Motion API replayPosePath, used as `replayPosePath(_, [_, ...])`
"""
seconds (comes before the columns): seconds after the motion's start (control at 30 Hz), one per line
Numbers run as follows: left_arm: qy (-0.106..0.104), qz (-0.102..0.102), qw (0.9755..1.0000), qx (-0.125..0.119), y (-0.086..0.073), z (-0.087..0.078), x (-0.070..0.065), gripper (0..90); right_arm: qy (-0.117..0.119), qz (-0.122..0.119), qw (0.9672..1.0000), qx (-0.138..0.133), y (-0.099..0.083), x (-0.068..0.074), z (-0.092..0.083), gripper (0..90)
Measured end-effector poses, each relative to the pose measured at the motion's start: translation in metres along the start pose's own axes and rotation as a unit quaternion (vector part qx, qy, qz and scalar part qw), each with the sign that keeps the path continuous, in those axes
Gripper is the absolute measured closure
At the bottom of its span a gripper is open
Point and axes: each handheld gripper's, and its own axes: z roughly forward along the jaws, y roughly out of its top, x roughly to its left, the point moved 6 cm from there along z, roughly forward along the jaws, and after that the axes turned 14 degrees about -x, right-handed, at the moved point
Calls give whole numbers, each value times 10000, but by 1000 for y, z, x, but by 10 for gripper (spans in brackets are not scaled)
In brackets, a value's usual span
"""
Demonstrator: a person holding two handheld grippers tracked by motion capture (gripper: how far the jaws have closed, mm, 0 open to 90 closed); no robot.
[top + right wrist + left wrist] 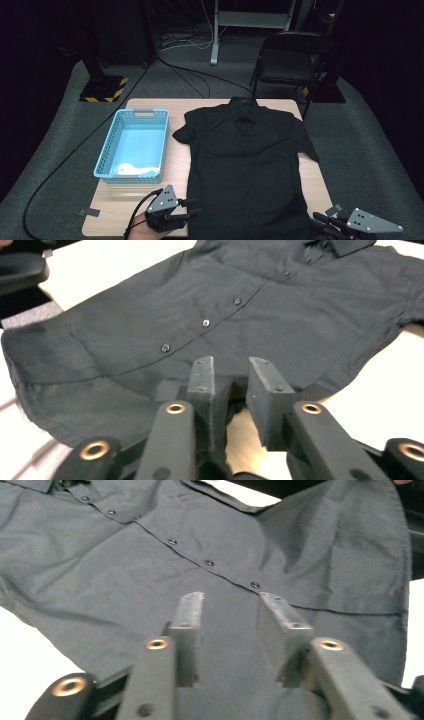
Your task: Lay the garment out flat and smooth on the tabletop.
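High view, my hands: my left gripper [192,209] sits low at the table's [125,210] near edge, jaws pointing right at the shirt's hem; my right gripper [320,220] comes in at the bottom right corner, jaws pointing left at the hem's other end.
High view, shirt: the black short-sleeved shirt [247,160] lies flat, buttoned, collar far from me, sleeves spread, just right of the blue basket [105,160].
Left gripper view, jaws: my jaws stand apart above the shirt [150,580], gripping nothing; the fabric shows between them, pads not pressing.
Left gripper view, shirt: grey-black cloth, soft creases, button row running diagonally.
Right gripper view, jaws: released, parted over the hem edge, bare table between the pads.
Right gripper view, shirt: the shirt [280,315] is smooth, its buttons lead up to the collar.
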Motion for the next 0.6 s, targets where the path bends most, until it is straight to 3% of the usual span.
replayPosePath(0.17, [111,147,9998,-12,4,13,10,450,-278,-18,9991,-317,14,-10,-7,554])
replayPosePath(0.3, [112,257,9996,-29,9,28,22,396,-439,12,9976,-531,24,-22,-8,501])
replayPosePath(0.6, [208,341,9992,94,9,62,47,361,-442,-39,9980,-456,21,-43,30,427])
